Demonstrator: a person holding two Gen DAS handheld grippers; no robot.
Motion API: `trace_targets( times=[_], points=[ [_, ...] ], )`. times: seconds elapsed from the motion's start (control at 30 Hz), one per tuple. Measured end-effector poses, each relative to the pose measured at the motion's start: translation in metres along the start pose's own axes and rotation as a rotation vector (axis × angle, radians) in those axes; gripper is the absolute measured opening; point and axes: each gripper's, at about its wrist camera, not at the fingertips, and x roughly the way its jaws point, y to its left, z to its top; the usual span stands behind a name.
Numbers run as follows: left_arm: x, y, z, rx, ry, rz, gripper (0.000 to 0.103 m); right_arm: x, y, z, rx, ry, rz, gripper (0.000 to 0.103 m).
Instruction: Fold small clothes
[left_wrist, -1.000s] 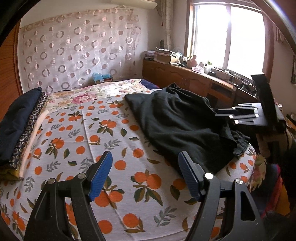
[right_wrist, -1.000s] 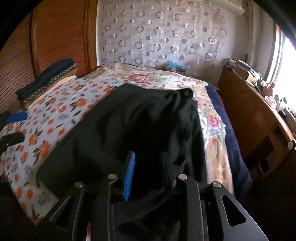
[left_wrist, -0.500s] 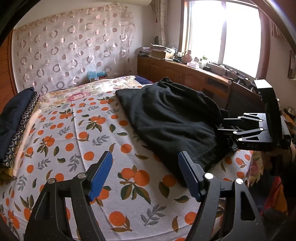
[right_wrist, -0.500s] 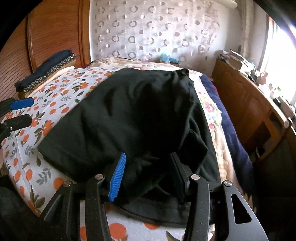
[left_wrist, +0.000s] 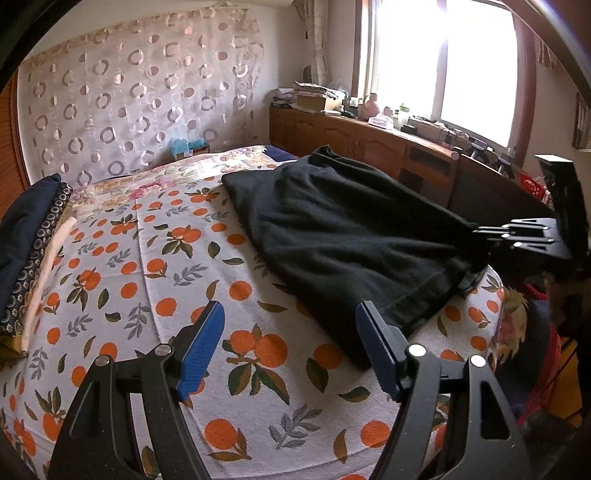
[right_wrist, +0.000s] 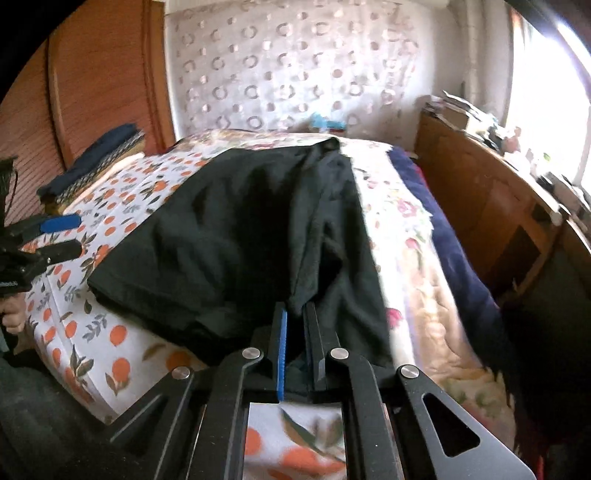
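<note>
A black garment (left_wrist: 343, 229) lies spread over the right half of the bed, on an orange-print sheet (left_wrist: 155, 266). My right gripper (right_wrist: 295, 314) is shut on the garment's near hem (right_wrist: 295, 295), and a ridge of cloth is drawn up from the bed toward it. From the left wrist view, that gripper (left_wrist: 480, 236) pinches the cloth at the bed's right corner. My left gripper (left_wrist: 291, 332) stands open above the bare sheet, with nothing between its blue pads (left_wrist: 201, 345). The garment's near left corner (left_wrist: 369, 325) lies just beyond its right finger. In the right wrist view the left gripper (right_wrist: 62, 236) shows at the far left.
Folded dark clothes (left_wrist: 26, 236) are stacked at the bed's left edge by a wooden headboard (right_wrist: 107, 81). A long wooden cabinet (left_wrist: 369, 144) with clutter runs under the window on the right. A patterned curtain (left_wrist: 140, 96) hangs behind the bed. A dark blue blanket (right_wrist: 450, 240) drapes off the right side.
The right gripper closed on the garment's hem and drew it toward the bed's near right corner, stretching the cloth. The left gripper stayed open over the sheet.
</note>
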Motion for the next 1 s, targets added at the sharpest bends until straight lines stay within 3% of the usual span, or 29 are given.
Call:
trace_targets(
  times=[0.3, 0.47, 0.57, 0.77, 1.0],
  points=[
    [0.009, -0.005, 0.004, 0.007, 0.023, -0.025, 0.074, -0.006, -0.01, -0.011, 0.04, 0.023, -0.037, 0.008],
    [0.021, -0.011, 0.011, 0.022, 0.048, -0.055, 0.074, -0.006, -0.006, -0.006, 0.05, 0.011, -0.044, 0.017],
    [0.027, -0.018, 0.015, 0.035, 0.064, -0.076, 0.068, -0.004, -0.011, -0.007, 0.062, 0.007, -0.06, 0.025],
    [0.047, -0.026, 0.018, 0.027, 0.137, -0.11, 0.046, 0.001, -0.017, -0.01, 0.079, 0.013, -0.05, 0.026],
    [0.051, -0.03, 0.006, -0.003, 0.196, -0.138, 0.043, 0.0, -0.02, -0.011, 0.091, 0.01, -0.045, 0.026]
  ],
)
